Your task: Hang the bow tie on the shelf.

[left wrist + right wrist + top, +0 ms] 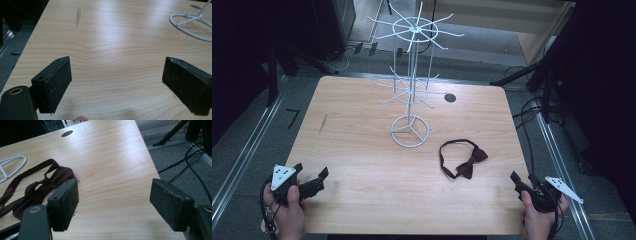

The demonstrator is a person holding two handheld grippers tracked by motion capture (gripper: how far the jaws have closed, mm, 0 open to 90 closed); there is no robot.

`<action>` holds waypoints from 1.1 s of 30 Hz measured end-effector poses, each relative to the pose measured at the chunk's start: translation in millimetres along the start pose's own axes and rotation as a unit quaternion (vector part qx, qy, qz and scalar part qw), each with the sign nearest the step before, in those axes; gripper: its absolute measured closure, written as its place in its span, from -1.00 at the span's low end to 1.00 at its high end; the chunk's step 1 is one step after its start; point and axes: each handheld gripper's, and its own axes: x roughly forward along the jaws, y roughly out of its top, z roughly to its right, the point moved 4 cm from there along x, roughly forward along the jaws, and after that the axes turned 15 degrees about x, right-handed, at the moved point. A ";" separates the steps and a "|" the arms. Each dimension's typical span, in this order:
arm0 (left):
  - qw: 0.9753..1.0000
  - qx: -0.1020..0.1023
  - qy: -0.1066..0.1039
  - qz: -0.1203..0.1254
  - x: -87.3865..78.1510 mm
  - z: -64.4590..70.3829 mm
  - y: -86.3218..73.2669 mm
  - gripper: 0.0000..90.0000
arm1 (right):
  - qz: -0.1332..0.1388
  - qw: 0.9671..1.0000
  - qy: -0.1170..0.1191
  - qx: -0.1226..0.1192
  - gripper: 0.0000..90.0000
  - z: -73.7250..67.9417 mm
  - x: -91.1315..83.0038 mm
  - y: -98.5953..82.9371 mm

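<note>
The tabletop [362, 150] carries two things. A white wire display rack [411, 85] stands at the far middle on a ring base, with two tiers of thin hooks fanning out from a central post. A dark maroon bow tie [464, 159] lies flat to the right of the rack's base and nearer, well apart from it, with its strap curled into a loop toward the far left and the knot at the near right.

The right hand-held gripper [524, 186] is held at the near right corner with its jaws spread wide and nothing between them; in the right gripper view the bow tie [37, 190] sits to the left of its line, beyond the left jaw. The left hand-held gripper [312, 182] rests at the near left corner, jaws likewise apart and empty, with bare wood ahead of it and the rack's base [192, 22] off to its right.

The step in hand is judged to be the pick-up of the bow tie, probably for hanging on a hook. The right hand-held gripper is best swung left until the strap loop lies between the jaws. The strap should be pinched where it lies single and flat, so that an open loop is left to slip over a hook. The rack is light and could tip, so it may need steadying at the post by the left hand-held gripper.
</note>
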 end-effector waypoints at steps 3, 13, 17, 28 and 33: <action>1.000 0.002 0.001 -0.002 0.3 0.0 0.1 -0.79 | -0.005 1.000 -0.012 -0.015 -0.48 -10.7 2.1 1.1; 1.000 0.002 0.001 0.004 0.2 0.0 0.3 -0.79 | -0.045 0.997 -0.005 -0.059 -0.50 -47.7 11.9 -2.1; 1.000 0.001 -0.005 0.010 0.2 0.0 0.7 -0.79 | -0.080 0.994 -0.004 -0.076 -0.54 -64.3 22.3 -5.4; 1.000 -0.007 -0.011 0.015 1.0 -1.7 1.2 -0.79 | -0.174 0.980 -0.011 -0.092 -0.68 -103.6 53.8 -26.9; 1.000 -0.005 -0.010 0.013 1.2 -1.7 1.2 -0.79 | -0.202 0.976 -0.004 -0.087 -0.72 -119.5 64.0 -31.6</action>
